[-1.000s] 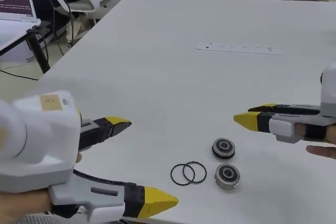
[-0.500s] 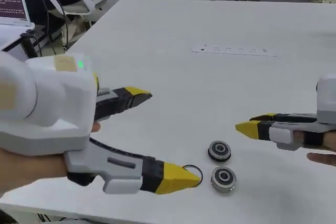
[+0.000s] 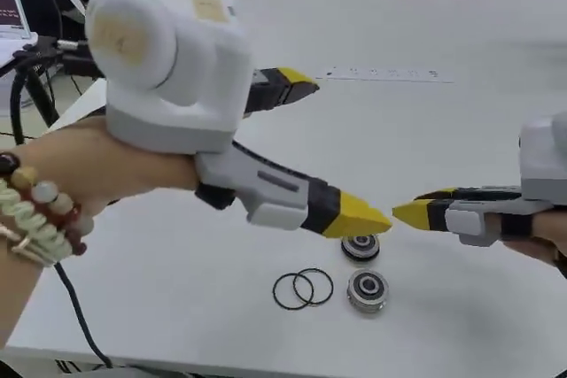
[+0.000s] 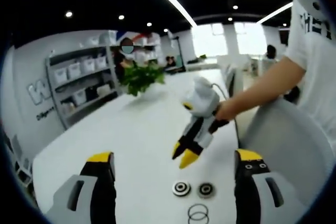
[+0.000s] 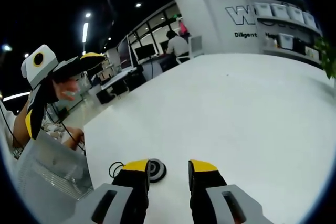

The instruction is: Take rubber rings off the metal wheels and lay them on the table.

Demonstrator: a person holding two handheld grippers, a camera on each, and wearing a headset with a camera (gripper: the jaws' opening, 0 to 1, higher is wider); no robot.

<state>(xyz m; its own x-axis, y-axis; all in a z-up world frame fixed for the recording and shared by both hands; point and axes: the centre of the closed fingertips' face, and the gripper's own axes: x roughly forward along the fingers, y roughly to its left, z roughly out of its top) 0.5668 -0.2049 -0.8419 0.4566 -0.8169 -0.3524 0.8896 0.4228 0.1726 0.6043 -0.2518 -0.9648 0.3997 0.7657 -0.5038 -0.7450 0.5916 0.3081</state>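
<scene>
Two metal wheels lie near the table's front edge. The farther wheel has a dark rim and is partly covered by the lower jaw tip of my left gripper. The nearer wheel looks bare grey. Two thin black rubber rings lie overlapped on the table just left of it. My left gripper is wide open above the wheels and holds nothing. My right gripper hovers to the right of the wheels, its jaws a narrow gap apart and empty; its own view shows one wheel just ahead.
A white power strip lies flat farther back on the white table. A cable hangs off the table's left edge, beside chairs and a screen. A potted plant stands at the table's far end.
My left gripper has risen and swung right, so its lower jaw now points at the farther wheel. The rings, hidden half a second ago, show again. The right gripper has barely moved.
</scene>
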